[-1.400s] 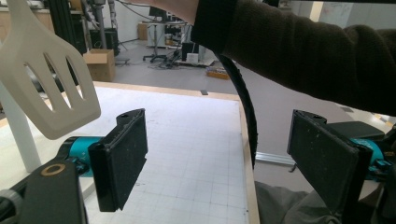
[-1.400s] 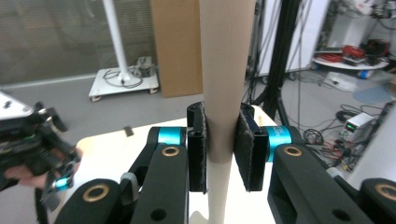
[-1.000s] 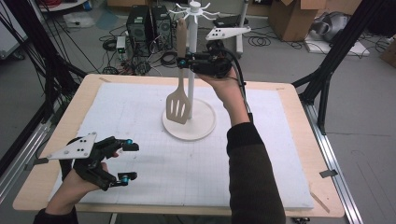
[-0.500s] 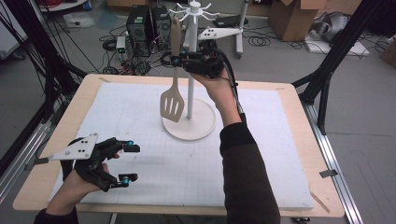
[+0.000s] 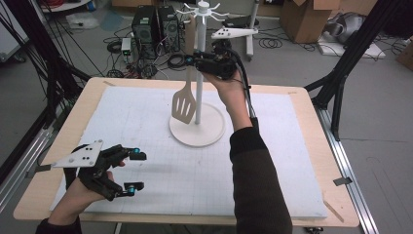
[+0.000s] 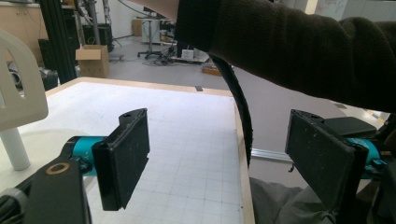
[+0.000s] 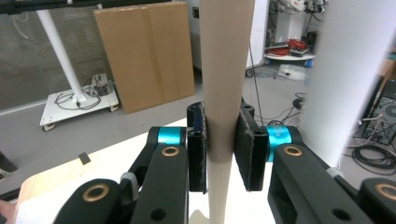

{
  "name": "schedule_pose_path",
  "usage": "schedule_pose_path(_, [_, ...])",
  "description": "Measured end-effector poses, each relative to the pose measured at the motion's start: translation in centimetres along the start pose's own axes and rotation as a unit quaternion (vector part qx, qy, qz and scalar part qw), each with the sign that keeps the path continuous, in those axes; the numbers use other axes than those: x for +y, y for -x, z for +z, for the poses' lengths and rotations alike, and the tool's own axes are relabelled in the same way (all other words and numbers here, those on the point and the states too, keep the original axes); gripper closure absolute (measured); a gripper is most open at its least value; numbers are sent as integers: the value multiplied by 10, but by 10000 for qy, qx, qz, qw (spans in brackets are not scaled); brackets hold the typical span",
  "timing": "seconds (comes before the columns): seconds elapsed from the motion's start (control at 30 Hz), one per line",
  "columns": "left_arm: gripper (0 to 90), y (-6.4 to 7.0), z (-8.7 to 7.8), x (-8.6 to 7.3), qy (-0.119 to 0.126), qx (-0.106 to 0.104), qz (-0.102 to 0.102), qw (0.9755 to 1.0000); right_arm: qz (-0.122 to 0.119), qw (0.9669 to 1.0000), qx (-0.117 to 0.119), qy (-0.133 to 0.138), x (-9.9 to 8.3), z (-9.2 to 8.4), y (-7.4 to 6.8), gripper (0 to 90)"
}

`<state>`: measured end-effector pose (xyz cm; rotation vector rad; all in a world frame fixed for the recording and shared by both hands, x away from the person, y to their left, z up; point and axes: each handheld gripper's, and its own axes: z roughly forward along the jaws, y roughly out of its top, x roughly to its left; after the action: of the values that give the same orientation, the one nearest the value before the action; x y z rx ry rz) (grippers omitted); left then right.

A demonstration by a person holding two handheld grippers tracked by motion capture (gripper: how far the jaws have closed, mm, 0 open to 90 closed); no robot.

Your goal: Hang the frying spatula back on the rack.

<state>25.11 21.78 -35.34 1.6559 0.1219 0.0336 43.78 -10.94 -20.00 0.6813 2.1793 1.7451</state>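
Spatula (image 5: 184,102) hangs upright beside the rack's pole (image 5: 198,73), its slotted blade just above the round base (image 5: 204,134), and we pinch its wooden handle (image 7: 225,93) in our right tool (image 5: 191,60). In the right gripper view the 2 pads press on the handle from both sides, with the white pole just beside it. Our left tool (image 5: 135,170) rests low over the near left of the surface (image 5: 146,122), its jaws spread with nothing between them.

We judge that we are at the hanging step: the handle's top sits up near the hooks (image 5: 202,9). Whether it is already hooked we cannot tell. The next move calls for a small, steady lift or drop at the hook, keeping the blade from swinging into the pole.
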Motion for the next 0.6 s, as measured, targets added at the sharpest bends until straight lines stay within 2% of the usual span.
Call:
schedule_pose_path(0.33, [223,0,1,-1,-9,0,-6,10000,-73,10000,-12,24,-4,-4,2,751])
schedule_pose_path(0.37, [223,0,1,-1,-13,-1,-10,10000,-51,10000,20,50,-4,-4,2,696])
schedule_pose_path(0.53, [223,0,0,0,-17,-11,-4,10000,-124,9999,51,31,-5,-6,0,636])
schedule_pose_path(0.57, [223,0,0,0,-29,-4,5,10000,-166,9999,-33,30,-5,-9,-2,552])
schedule_pose_path(0.6, [222,0,0,0,-29,-4,5,10000,-166,9999,-33,30,-5,-9,-2,552])
